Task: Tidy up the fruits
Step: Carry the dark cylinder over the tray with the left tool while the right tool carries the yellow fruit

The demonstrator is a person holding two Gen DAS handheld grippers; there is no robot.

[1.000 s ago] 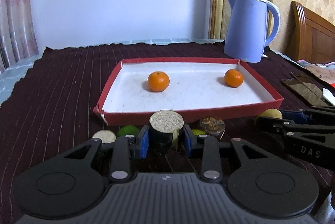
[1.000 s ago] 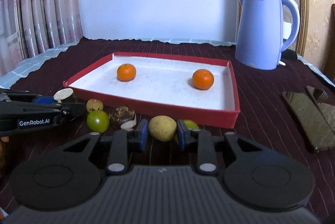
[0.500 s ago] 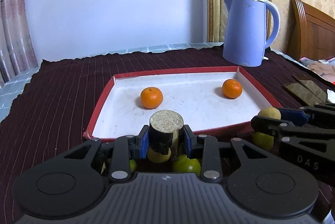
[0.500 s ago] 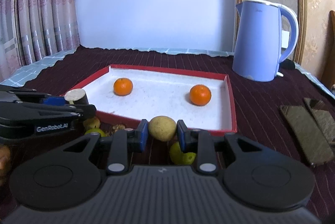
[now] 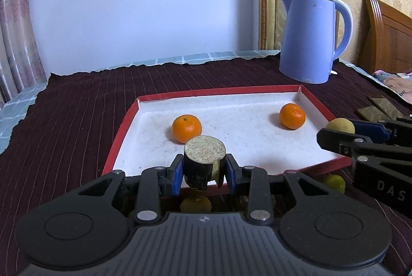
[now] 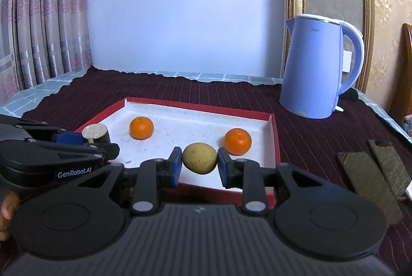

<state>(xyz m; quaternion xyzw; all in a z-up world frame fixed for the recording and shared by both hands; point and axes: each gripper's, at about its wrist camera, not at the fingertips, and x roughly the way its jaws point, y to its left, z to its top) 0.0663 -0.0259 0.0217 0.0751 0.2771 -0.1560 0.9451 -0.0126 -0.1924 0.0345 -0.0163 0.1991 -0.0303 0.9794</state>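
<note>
both grippers have lifted off the cloth and carried their loads forward, so that each now hangs over the near edge of the red tray (image 5: 121, 131) where a moment ago they sat low among the loose fruit. left gripper (image 5: 204, 174) is clenched on a short dark-skinned cut piece (image 5: 204, 162), pale flat end up, gripped round its sides so it stays upright. right gripper (image 6: 199, 165) is pinched on a yellowish round fruit (image 6: 199, 158), the blue pads (image 6: 176, 167) pressing it from either side at its widest part, which looks a sensible hold for something that could roll out. two oranges (image 5: 186, 128) already rest on the white floor of the tray, well apart, leaving bare room in the middle and front for these two. a few greenish fruits (image 5: 333, 183) are left on the dark tablecloth (image 5: 72, 121) just outside the tray's near wall. the blue kettle (image 6: 318, 67) stands beyond, out of the way. i'd guess both pieces get set down inside next.
</note>
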